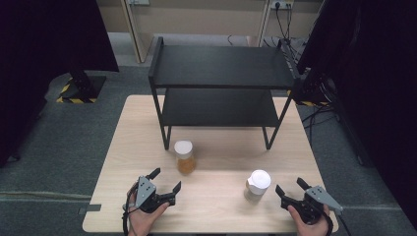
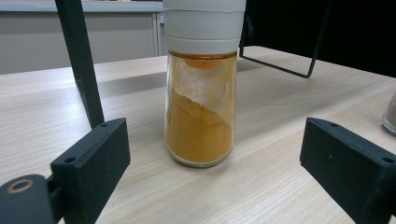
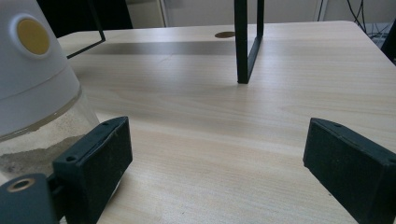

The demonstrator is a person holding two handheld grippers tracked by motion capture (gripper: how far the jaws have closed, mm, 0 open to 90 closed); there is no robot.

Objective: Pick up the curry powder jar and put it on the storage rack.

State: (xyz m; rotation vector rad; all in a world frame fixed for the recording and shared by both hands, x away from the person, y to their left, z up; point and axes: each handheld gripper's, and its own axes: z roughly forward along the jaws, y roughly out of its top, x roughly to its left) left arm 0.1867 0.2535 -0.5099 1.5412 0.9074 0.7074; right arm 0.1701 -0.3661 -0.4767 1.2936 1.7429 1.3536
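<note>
Orange-powder jar (image 2: 200, 93) stands upright on the bench (image 1: 216, 201), just ahead of the left gripper's (image 1: 163, 183) spread, empty fingers. Pale-powder jar (image 1: 257, 184) sits beside the right gripper's (image 1: 290, 187) open fingers. Neither is grasped; both lifts remain.

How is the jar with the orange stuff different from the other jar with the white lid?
The orange spice jar holds orange-yellow powder; the pale spice jar holds pale, sandy grains. The orange spice jar stands nearer the black shelf rack, ahead of the left gripper, centred between its open jaws in the left gripper view. The pale spice jar sits beside the right gripper, off to one side of its jaws. Both are upright clear jars with white caps on the wooden table.
</note>
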